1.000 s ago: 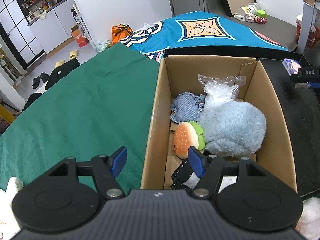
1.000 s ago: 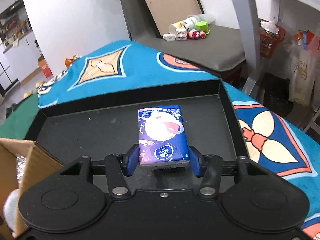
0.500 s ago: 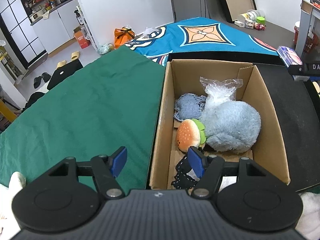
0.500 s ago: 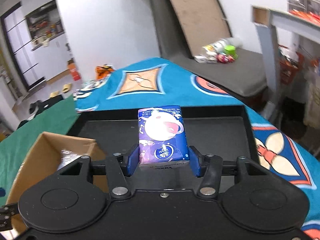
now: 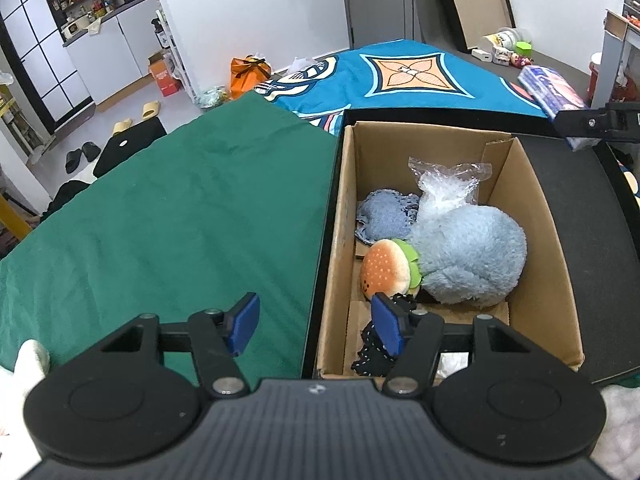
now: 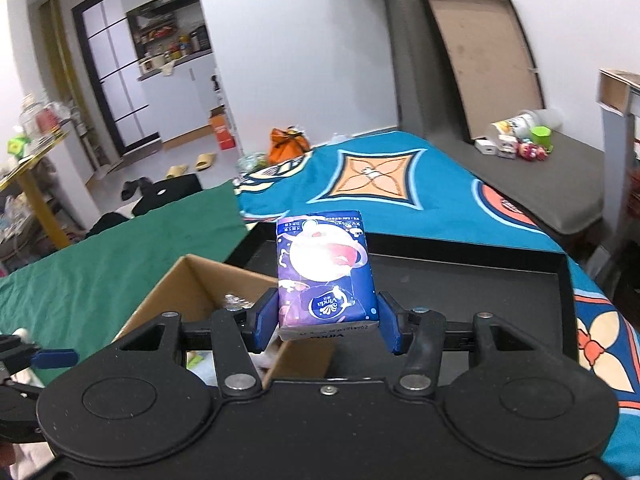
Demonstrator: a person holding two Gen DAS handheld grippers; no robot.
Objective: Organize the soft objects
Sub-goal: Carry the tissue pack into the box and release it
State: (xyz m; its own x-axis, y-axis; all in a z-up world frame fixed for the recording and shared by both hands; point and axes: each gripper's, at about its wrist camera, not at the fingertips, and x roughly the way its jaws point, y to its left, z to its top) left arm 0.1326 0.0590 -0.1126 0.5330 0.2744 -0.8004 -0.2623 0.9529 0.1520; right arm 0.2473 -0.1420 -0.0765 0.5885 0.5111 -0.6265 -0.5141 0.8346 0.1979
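At the bottom of the left wrist view the left gripper stands parted with nothing between its blue pads, its jaws having just closed a little; it straddles the near left wall of the cardboard box. Left of that wall the green cloth lies bare and wide. Inside the box, nearest the gripper, lies a black dotted fabric, then a burger plush touching a blue fluffy plush, with a denim pouch and a clear plastic bag toward the far wall. The box sits in a black tray, whose right half is bare.

Only the right wrist view shows the grip: the right gripper is clenched on a purple tissue pack, held in the air over the box's right wall.
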